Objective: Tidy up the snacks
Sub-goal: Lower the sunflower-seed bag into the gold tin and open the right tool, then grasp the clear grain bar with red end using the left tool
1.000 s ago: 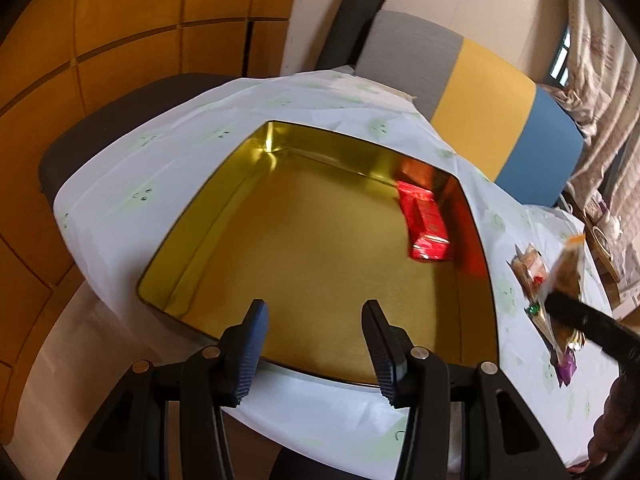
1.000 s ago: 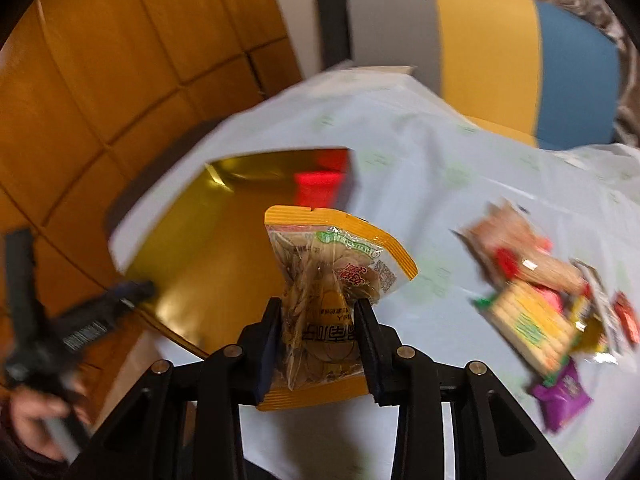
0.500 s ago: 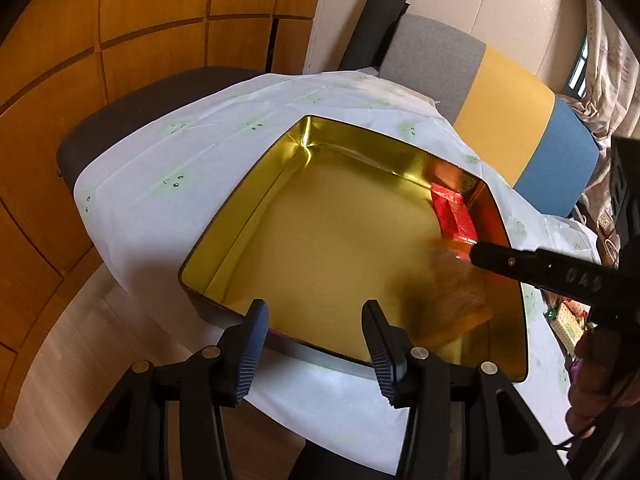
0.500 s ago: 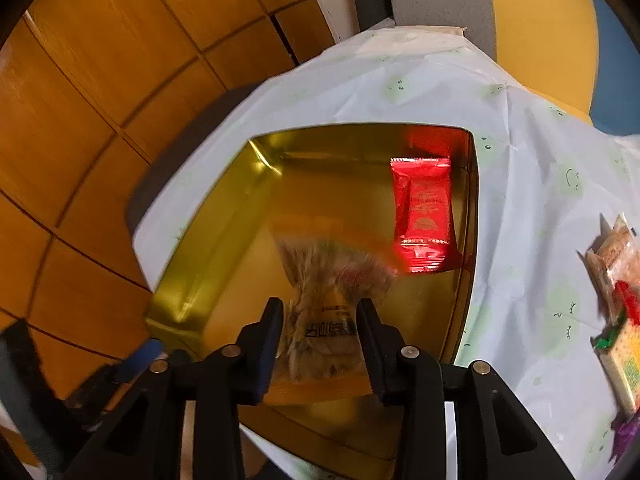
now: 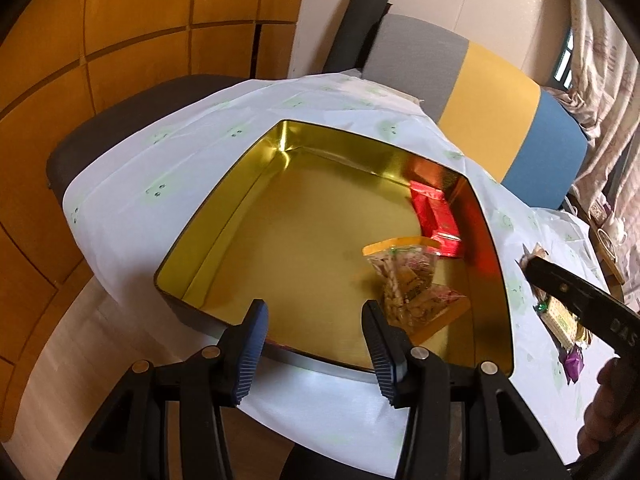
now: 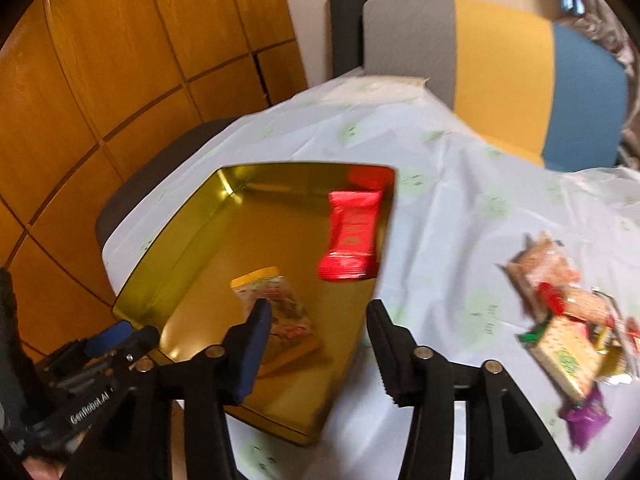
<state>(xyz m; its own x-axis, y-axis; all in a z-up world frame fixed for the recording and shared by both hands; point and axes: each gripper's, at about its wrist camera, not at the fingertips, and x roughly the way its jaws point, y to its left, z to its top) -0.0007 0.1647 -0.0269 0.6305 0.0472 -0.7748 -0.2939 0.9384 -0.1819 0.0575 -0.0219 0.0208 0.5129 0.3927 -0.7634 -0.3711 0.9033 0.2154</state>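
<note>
Snacks are what I am sorting, and two of them lie inside the gold tin (image 5: 224, 208) on the table's white cloth (image 5: 168, 148): a red packet (image 5: 436, 216) along the tin's right wall near its far right corner, and an orange-edged clear pouch (image 5: 408, 284) on the tin floor just nearer than it, toward the near right corner. From my left-hand view the two seem to touch or nearly so; I cannot tell which. I judge they are set side by side along that wall so the wide bare floor to the left is free for more. My right gripper (image 6: 316, 336) has its jaws spread wide and empty, above the tin's near right edge with the pouch showing below its left finger, so the pouch looks freshly let go and is no longer mine to carry. My left gripper (image 5: 312, 332) is also spread with nothing between its jaws, hanging at the tin's near edge, perhaps ready to steady the tin. The unsorted pile (image 6: 564, 320) of wrapped biscuits and a purple sweet (image 6: 584, 416) lies on the cloth well to the right of the tin, toward the table's right edge. I reckon the job is early: two in, a heap to go, and my right gripper is the nearer one for the next pick.
</note>
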